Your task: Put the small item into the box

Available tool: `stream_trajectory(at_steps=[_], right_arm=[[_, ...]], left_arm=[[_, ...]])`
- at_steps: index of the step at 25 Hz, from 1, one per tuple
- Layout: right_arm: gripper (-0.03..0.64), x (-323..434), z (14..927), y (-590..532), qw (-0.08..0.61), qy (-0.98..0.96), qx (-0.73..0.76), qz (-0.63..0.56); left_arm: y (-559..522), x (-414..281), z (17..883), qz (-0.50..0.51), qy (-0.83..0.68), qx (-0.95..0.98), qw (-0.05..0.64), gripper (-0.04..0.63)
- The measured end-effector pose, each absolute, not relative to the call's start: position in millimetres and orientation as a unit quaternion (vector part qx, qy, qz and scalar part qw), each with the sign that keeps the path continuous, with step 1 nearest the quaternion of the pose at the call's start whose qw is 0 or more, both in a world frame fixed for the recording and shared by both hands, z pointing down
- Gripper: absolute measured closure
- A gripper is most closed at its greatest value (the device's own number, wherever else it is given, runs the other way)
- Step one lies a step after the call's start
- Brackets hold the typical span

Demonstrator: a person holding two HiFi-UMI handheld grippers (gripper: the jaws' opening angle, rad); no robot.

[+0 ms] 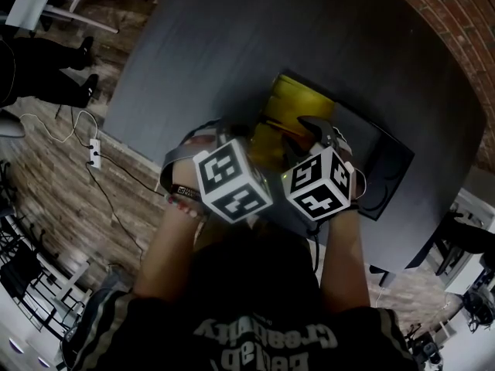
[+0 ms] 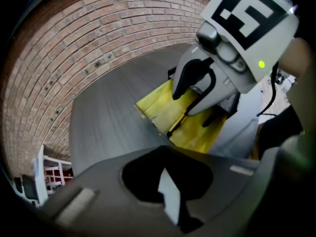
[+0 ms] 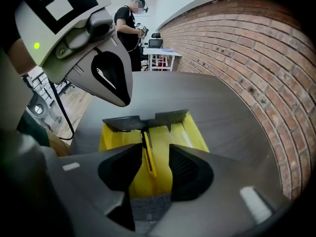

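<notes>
A yellow box with dark flaps stands open on the dark table; it also shows in both gripper views. The small item, slim, yellow and black, lies inside the box. My right gripper hangs over the box, open; the item sits in the gap and neither pad presses on it. My left gripper is beside the box at its left, black pads together with a pale sliver between them. Both marker cubes sit close together at the box's near side.
A flat black lid or tray lies right of the box. A brick wall runs along the table's far side. A person stands far off near white chairs. A power strip and cable lie on the floor at left.
</notes>
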State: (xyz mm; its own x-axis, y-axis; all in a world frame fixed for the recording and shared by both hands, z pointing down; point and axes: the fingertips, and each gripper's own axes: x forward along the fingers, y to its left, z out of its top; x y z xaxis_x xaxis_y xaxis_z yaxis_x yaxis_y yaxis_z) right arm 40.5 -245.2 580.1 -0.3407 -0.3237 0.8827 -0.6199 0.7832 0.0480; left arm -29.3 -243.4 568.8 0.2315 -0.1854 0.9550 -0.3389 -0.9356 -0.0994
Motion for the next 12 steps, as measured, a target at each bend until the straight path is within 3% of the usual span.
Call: stream_trajectory(at_steps=[12], right_arm=[[0.44, 36.6, 586.2, -240.3, 0.504, -0.803, 0.284, 0.144]], left_arm=[[-239.9, -31.2, 571.9, 0.598, -0.164, 0.782, 0.065, 0.594]])
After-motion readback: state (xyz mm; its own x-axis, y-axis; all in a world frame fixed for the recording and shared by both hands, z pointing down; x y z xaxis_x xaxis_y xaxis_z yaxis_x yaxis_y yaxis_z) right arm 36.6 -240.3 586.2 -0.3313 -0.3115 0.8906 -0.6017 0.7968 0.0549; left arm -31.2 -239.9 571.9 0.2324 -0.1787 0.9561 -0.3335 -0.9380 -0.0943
